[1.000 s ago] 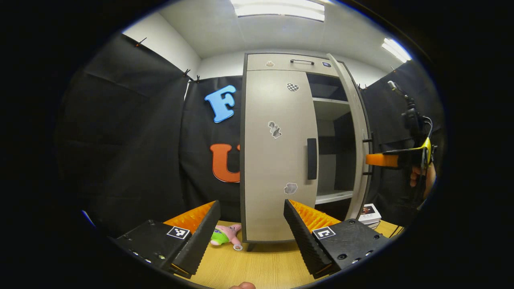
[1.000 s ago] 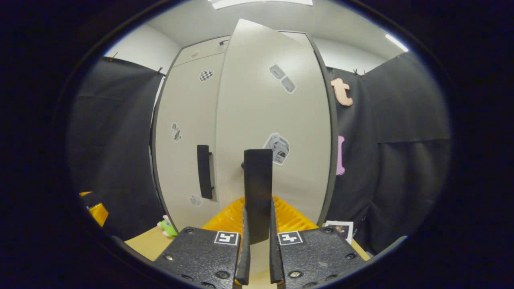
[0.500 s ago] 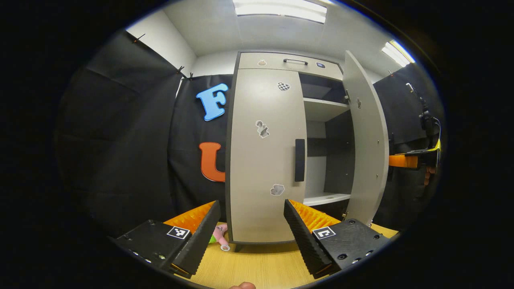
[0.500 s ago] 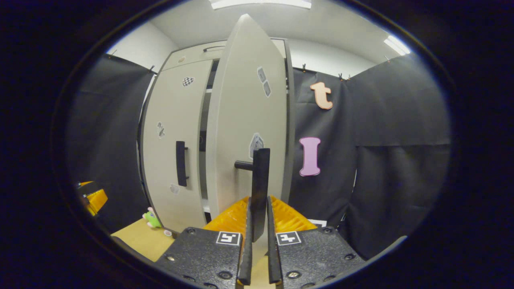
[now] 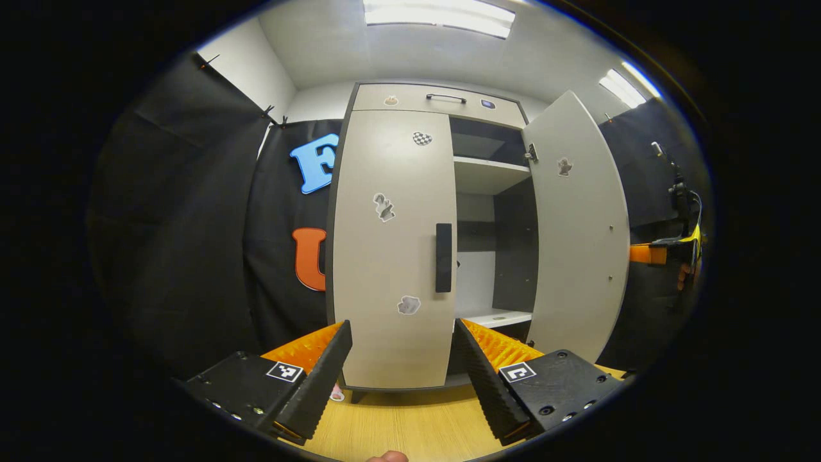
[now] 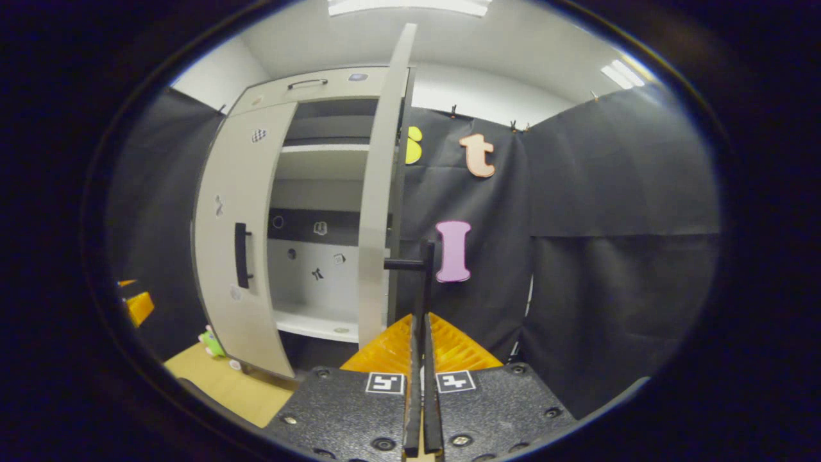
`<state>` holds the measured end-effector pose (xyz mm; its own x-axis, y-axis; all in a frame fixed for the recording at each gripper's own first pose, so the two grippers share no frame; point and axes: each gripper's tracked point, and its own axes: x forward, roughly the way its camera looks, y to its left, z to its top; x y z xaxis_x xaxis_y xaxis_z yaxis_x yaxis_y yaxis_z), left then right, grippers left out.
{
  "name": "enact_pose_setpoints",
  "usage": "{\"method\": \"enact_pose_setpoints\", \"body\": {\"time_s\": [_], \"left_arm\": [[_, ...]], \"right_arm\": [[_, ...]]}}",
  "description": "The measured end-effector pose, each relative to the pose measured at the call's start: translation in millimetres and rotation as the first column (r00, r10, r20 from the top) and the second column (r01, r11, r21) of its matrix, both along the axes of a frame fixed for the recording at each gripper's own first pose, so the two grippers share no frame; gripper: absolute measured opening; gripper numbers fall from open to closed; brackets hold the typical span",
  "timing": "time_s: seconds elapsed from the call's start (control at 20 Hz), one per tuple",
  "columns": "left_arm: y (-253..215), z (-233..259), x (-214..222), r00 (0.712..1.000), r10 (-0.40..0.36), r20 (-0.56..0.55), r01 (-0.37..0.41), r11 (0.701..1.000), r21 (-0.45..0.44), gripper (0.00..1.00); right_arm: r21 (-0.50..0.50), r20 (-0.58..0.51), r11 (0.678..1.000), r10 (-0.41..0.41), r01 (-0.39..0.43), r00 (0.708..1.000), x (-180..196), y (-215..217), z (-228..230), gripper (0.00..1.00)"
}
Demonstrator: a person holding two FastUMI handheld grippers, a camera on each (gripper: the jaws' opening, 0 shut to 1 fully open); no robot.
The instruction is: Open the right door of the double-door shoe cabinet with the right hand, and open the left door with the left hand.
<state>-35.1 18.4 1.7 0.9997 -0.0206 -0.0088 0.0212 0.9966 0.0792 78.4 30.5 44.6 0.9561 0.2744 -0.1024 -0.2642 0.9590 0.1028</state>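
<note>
The pale grey shoe cabinet stands on a wooden table [image 5: 410, 430]. Its left door [image 5: 391, 250] is closed, with a black vertical handle [image 5: 443, 258]. My left gripper [image 5: 403, 366] is open, low in front of that door and apart from it. The right door [image 5: 577, 231] is swung wide, baring the shelves [image 5: 490, 173]. In the right gripper view that door [image 6: 378, 212] stands edge-on, and my right gripper [image 6: 421, 327] is shut on its black handle [image 6: 424, 276]. The right gripper [image 5: 648, 254] and the hand holding it also appear past the open door in the left gripper view.
A drawer with a dark handle [image 5: 446, 97] tops the cabinet. A small plush toy [image 6: 210, 342] lies on the table [image 6: 224, 385] by the cabinet's left foot. Black cloth walls stand close on both sides. The left gripper [image 6: 138, 305] shows at the far left of the right gripper view.
The right door has swung from slightly ajar to wide open, pulled by my right gripper on its handle. My left gripper stayed open while its view drifted right across the cabinet.
</note>
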Motion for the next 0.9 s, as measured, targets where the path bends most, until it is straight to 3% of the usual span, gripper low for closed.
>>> {"method": "enact_pose_setpoints", "body": {"time_s": [0.05,0.2,0.25,0.3,0.55,0.85,0.9], "left_arm": [[-3.5,0.6,-0.8,1.0,-0.001,0.002,0.001,1.0,0.001,0.95],[-2.2,3.6,-3.8,1.0,0.01,0.008,-0.01,1.0,0.013,0.95],[-0.7,3.4,-4.2,1.0,0.015,0.01,-0.015,1.0,0.013,0.95],[0.2,1.9,-5.4,1.0,0.021,0.009,-0.021,1.0,0.013,0.95],[7.7,0.6,-0.7,0.999,0.052,-0.004,-0.052,0.999,0.003,0.95],[8.3,-4.2,6.4,0.998,0.057,-0.023,-0.057,0.998,-0.013,0.95],[8.0,-3.1,6.2,0.998,0.054,-0.022,-0.054,0.998,-0.015,0.95]], "right_arm": [[-0.025,0.007,1.0,-0.011,0.011,1.0,2.8,-5.0,-1.1,0.06],[-0.058,0.014,0.998,-0.016,0.017,1.0,0.6,-4.5,-1.8,0.11],[-0.059,0.011,0.998,-0.015,0.016,1.0,0.6,-4.4,-3.5,0.05],[-0.051,0.004,0.999,-0.018,0.019,1.0,-1.4,-4.1,-3.8,0.11],[-0.017,0.035,0.999,-0.037,0.038,0.999,-44.4,-8.4,9.7,0.11],[-0.014,0.086,0.999,0.036,-0.035,0.996,-88.0,50.7,9.0,0.11],[-0.033,0.084,0.998,0.059,-0.056,0.995,-90.6,60.2,5.5,0.16]]}}
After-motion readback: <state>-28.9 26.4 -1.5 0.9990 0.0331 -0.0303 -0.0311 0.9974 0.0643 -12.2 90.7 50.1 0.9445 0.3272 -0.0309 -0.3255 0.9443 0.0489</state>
